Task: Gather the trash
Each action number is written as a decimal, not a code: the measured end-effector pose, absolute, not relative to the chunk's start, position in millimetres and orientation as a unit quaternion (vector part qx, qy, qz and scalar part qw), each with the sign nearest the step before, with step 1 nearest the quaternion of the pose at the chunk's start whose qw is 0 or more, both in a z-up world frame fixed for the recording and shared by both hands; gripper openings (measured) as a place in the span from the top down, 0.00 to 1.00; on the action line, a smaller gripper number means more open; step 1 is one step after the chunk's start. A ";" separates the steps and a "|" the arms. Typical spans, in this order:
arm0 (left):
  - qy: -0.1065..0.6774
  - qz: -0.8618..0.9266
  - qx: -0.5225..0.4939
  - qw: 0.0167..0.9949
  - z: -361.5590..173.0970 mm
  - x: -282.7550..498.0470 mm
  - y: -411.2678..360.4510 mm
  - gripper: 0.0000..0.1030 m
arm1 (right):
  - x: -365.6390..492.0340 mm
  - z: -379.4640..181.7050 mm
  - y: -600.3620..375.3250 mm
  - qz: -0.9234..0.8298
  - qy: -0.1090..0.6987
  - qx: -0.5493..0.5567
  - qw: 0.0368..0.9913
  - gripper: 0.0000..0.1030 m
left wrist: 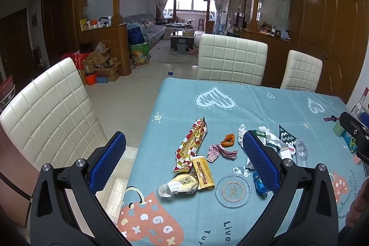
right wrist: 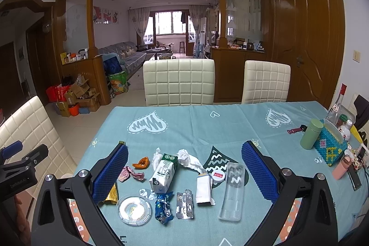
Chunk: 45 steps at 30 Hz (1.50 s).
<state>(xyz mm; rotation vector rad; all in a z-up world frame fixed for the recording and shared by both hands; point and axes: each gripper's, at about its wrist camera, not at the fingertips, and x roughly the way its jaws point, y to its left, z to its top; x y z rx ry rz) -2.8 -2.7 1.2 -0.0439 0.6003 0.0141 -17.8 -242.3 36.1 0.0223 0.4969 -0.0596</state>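
Note:
Trash lies scattered on the blue tablecloth [left wrist: 253,103]. In the left wrist view I see a long red-and-gold wrapper [left wrist: 191,146], a yellow packet [left wrist: 203,173], a crumpled cream pouch [left wrist: 182,186], a pink wrapper [left wrist: 219,152], orange peel [left wrist: 227,141] and a clear round lid [left wrist: 233,190]. My left gripper [left wrist: 184,163] hangs open above them, holding nothing. The right wrist view shows a green-and-white carton [right wrist: 163,172], white tissue [right wrist: 189,159], a blue foil wrapper [right wrist: 162,206], a blister pack [right wrist: 184,204] and a clear plastic tray [right wrist: 233,190]. My right gripper [right wrist: 184,172] is open and empty above these.
White quilted chairs [right wrist: 178,82] stand along the far side and one [left wrist: 48,112] at the left. At the table's right edge stand a green cup [right wrist: 311,134], a beaded tissue box [right wrist: 331,144], a bottle [right wrist: 336,105] and small items. The left gripper's body [right wrist: 18,167] shows at left.

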 end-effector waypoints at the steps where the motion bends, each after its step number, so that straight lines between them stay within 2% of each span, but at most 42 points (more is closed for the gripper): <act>1: 0.296 0.007 -0.022 0.955 0.9 -2.9 -3.1 0.03 | -17.8 36.1 -242.2 -0.030 0.246 0.012 0.969 0.06; 45: 0.305 -0.006 -0.026 0.952 2.4 -9.1 -4.1 0.03 | -28.0 33.3 -241.4 -0.034 0.248 0.015 0.968 0.06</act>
